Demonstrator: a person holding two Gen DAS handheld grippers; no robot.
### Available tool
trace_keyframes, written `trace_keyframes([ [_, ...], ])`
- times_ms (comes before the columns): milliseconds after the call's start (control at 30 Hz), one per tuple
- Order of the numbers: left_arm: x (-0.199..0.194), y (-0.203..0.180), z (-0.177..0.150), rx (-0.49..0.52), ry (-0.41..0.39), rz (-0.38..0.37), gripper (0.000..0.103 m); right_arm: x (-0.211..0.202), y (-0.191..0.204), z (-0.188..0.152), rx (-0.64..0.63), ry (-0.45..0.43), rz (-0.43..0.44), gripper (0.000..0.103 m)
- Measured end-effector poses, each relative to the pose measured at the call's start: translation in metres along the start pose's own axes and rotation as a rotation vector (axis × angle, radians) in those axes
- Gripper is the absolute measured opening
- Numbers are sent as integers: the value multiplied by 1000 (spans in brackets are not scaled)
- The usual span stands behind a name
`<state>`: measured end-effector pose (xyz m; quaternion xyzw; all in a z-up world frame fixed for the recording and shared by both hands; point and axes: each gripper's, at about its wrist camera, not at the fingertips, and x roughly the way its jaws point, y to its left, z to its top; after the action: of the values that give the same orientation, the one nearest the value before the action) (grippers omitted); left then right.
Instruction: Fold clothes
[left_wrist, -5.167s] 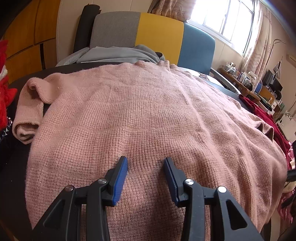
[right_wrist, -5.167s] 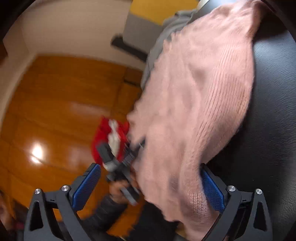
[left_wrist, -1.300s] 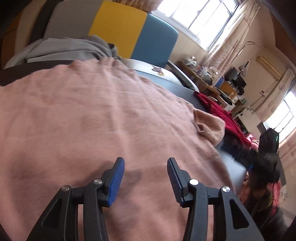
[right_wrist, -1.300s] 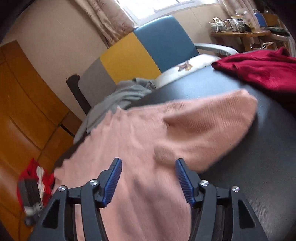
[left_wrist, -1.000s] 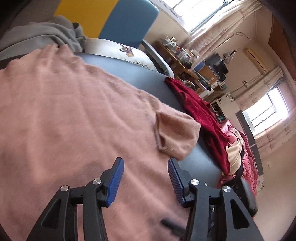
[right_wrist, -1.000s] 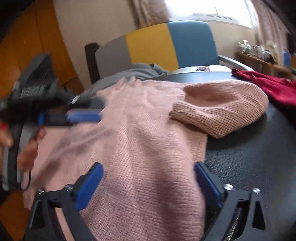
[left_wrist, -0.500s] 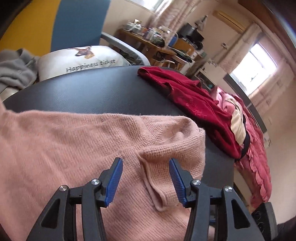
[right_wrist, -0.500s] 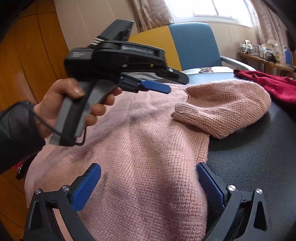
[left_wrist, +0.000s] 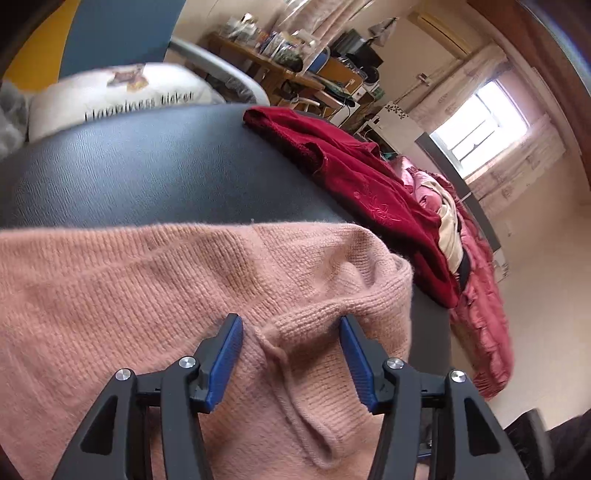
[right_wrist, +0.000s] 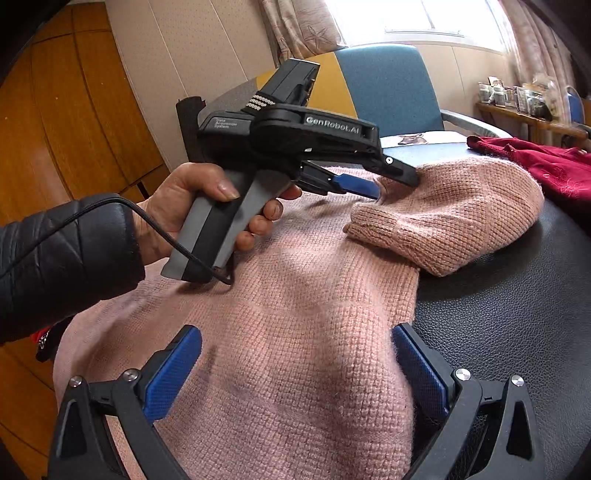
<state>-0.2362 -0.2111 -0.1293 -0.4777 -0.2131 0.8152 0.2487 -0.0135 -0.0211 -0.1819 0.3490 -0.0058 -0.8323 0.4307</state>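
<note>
Pink sweater (right_wrist: 295, 332) lying flat on black desk (right_wrist: 517, 314), right sleeve (right_wrist: 454, 221) folded in.

Left gripper (left_wrist: 291, 332) now arriving over sleeve cuff, having swung across from sweater body; fingers (left_wrist: 225, 354) spread, straddling cuff ridge, not pinching.

Right gripper (right_wrist: 295, 365) hovering at sweater hem, fingers (right_wrist: 173, 365) spread wide, nothing held.

Judgement: sleeve grab being set up; fold barely started.

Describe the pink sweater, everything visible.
The pink sweater is a fuzzy waffle knit with ribbed cuffs, lying spread flat on the black table. Its sleeve is folded back onto the body, cuff inward. The left claw straddles that cuff, open, pads not pressing. The right claw stands wide over the sweater's edge, gripping nothing. A red garment lies just beyond the sleeve.
</note>
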Motion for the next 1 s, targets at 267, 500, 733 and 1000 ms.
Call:
trace_keyframes([
  [267, -22, -37, 14, -23, -47, 12, 6, -1, 0, 0, 0, -1, 1, 103],
  [500, -134, -78, 46, -33, -317, -46, 5, -3, 4, -1, -8, 1, -10, 103],
  [733, -236, -85, 51, -64, -475, 51, 5, -4, 7, -1, -22, 8, -29, 103],
  [1000, -309, -46, 10, -236, -497, 93, 5, 1, 7, -1, -39, 18, -49, 103],
])
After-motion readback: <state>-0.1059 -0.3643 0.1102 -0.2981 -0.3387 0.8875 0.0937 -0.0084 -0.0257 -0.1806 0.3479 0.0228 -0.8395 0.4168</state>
